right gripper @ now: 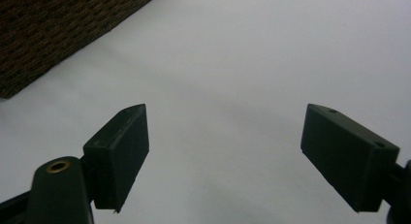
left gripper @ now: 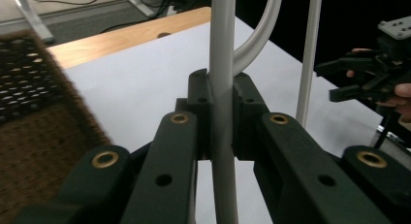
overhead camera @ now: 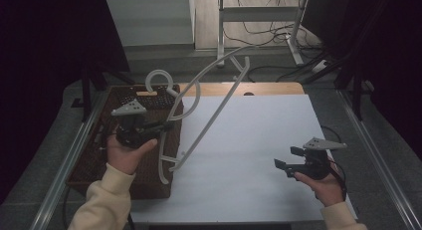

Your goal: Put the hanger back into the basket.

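Between left tool (left gripper: 222, 112) jaws: white hanger (overhead camera: 211, 108) clamped, lifted beside basket (overhead camera: 94, 160) | right tool (overhead camera: 288, 158): wide open, empty, over bench (overhead camera: 259, 140) | step: likely carrying hanger | next: probably lower onto bench.

Hidden and cut-off parts

In the left gripper view the white hanger (left gripper: 223, 64) runs off the top and bottom edges, its rod hidden where the left gripper (left gripper: 223, 115) clamps it, and the woven basket (left gripper: 34, 122) is blurred and cropped at the left. In the high view the left hand (overhead camera: 127, 153) covers part of the basket's (overhead camera: 92, 163) rim. The right gripper view crops the basket (right gripper: 58, 30) corner.
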A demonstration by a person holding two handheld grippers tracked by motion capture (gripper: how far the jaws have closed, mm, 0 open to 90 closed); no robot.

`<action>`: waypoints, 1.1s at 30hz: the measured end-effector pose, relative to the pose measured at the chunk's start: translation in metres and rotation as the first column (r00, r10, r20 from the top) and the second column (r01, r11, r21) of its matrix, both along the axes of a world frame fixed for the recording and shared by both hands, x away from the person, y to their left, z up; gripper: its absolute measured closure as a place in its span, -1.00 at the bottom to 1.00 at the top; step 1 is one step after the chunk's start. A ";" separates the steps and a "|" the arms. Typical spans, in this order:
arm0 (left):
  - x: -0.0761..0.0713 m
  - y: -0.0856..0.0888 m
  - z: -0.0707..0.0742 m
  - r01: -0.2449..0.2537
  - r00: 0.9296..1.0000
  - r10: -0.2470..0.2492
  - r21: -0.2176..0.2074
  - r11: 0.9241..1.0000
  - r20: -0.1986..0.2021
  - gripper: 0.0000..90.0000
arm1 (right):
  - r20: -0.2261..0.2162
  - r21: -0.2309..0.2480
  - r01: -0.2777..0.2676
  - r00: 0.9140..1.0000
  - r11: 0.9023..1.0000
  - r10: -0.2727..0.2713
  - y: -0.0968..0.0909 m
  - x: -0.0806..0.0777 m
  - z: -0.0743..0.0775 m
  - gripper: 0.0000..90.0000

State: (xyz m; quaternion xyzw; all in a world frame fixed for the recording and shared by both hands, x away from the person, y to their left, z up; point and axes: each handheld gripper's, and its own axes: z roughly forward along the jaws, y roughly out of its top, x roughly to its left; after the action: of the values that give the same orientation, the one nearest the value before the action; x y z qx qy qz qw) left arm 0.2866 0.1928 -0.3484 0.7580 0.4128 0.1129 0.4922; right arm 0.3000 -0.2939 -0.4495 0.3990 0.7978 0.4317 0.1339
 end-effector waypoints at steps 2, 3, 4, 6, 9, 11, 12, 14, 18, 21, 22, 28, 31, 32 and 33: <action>0.002 0.006 0.003 -0.007 1.000 0.007 0.007 1.000 0.000 0.81 | 0.000 -0.005 0.000 1.000 1.000 0.000 0.000 0.000 0.000 -0.62; 0.002 0.006 0.003 -0.007 1.000 0.007 0.007 1.000 0.000 0.81 | 0.000 -0.005 0.000 1.000 1.000 0.000 0.000 0.000 0.000 -0.62; 0.003 0.011 0.006 -0.015 1.000 0.014 0.017 1.000 0.006 0.81 | -0.002 -0.003 0.001 1.000 1.000 -0.001 0.000 0.000 0.000 -0.62; 0.005 0.015 0.008 -0.023 1.000 0.023 0.020 1.000 0.007 0.81 | -0.002 -0.004 0.004 1.000 1.000 -0.004 0.000 0.000 0.000 -0.62; 0.008 0.021 0.010 -0.034 0.999 0.034 0.029 0.999 0.005 0.81 | 0.000 -0.007 0.007 1.000 1.000 -0.007 -0.001 0.000 0.000 -0.62; 0.009 0.024 0.012 -0.043 0.999 0.043 0.034 0.998 0.007 0.81 | -0.002 -0.007 0.010 1.000 1.000 -0.010 -0.002 0.000 -0.001 -0.62; 0.009 0.024 0.012 -0.043 0.999 0.043 0.034 0.998 0.007 0.81 | -0.001 -0.007 0.012 1.000 1.000 -0.012 -0.002 0.000 -0.001 -0.63; 0.011 0.031 0.014 -0.052 0.999 0.052 0.043 0.998 0.011 0.81 | -0.002 -0.011 0.013 1.000 1.000 -0.013 -0.003 0.001 -0.001 -0.62; 0.015 0.042 0.015 -0.052 0.999 0.052 0.052 0.997 0.002 0.81 | -0.004 -0.016 0.021 1.000 1.000 -0.021 -0.003 0.001 -0.002 -0.62; 0.018 0.049 0.014 -0.070 0.997 0.071 0.063 0.996 -0.010 0.81 | 0.000 -0.019 0.018 1.000 1.000 -0.018 -0.002 0.001 -0.001 -0.62; 0.019 0.051 0.013 -0.074 0.997 0.075 0.065 0.995 -0.013 0.81 | -0.001 -0.021 0.017 1.000 1.000 -0.017 -0.002 0.001 -0.001 -0.62; 0.021 0.064 0.011 -0.103 0.994 0.104 0.084 0.991 -0.015 0.81 | -0.003 -0.030 0.021 1.000 0.999 -0.021 -0.002 0.001 -0.002 -0.62; 0.022 0.069 0.010 -0.112 0.993 0.114 0.086 0.990 -0.018 0.81 | -0.004 -0.030 0.024 1.000 0.999 -0.024 -0.002 0.001 -0.002 -0.63; 0.022 0.074 0.009 -0.120 0.992 0.122 0.087 0.989 -0.016 0.81 | -0.004 -0.032 0.024 1.000 0.999 -0.024 -0.002 0.001 -0.002 -0.63; 0.022 0.077 0.008 -0.125 0.992 0.127 0.086 0.988 -0.017 0.81 | -0.005 -0.032 0.025 1.000 0.999 -0.025 -0.002 0.001 -0.002 -0.63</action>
State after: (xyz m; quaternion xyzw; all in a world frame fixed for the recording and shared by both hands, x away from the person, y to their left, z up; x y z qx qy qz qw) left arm 0.3087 0.2696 -0.3405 0.7518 0.4603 0.1528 0.4467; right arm 0.3007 -0.2963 -0.4516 0.4077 0.7999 0.4163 0.1435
